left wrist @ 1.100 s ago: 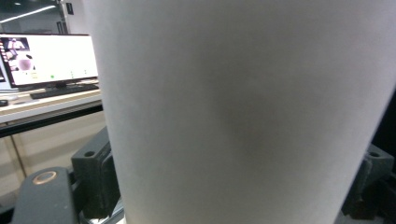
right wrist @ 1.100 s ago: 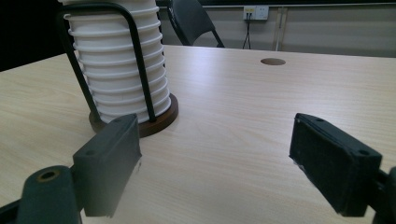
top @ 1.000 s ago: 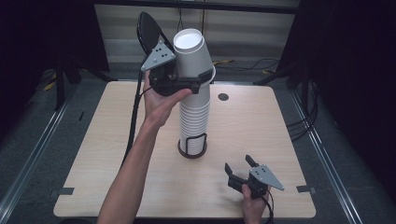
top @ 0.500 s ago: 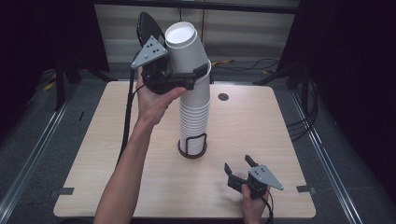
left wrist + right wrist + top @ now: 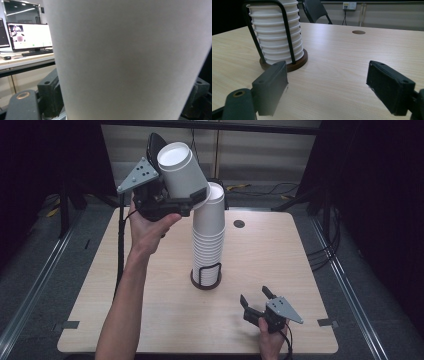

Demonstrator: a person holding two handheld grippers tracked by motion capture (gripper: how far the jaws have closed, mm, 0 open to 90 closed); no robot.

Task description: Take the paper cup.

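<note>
Cup (image 5: pixel 181 169) is up in the air in my left hand-held gripper (image 5: pixel 192 199), jaws clamped across its side wall, tilted with the open mouth toward the camera and its bottom end right at the top of the stack.

Largest first: worktop (image 5: pixel 150 310), light wood, cable hole (image 5: pixel 239 224) at the back. Cup stack (image 5: pixel 208 237) stands near the middle, tall, upright, seated in a wire holder (image 5: pixel 206 276) on a round dark base; right gripper view shows the holder base (image 5: pixel 298 62) and the lower cup rims close. Then the held cup; in the left gripper view its white wall (image 5: pixel 130 60) sits between both jaws. Right hand-held gripper (image 5: pixel 255 299) rests low at the near right of the worktop, jaws spread wide, nothing in them, well apart from the stack.

Step looks like taking the top cup off the stack. I can't tell if the bottom is fully clear of the next cup or touching it. To do it well: keep the squeeze light so the paper wall doesn't crush, lift along the stack's axis rather than levering sideways, since a tall stack could tip. If a second cup clings, right hand-held gripper could steady the stack down low near the holder.
</note>
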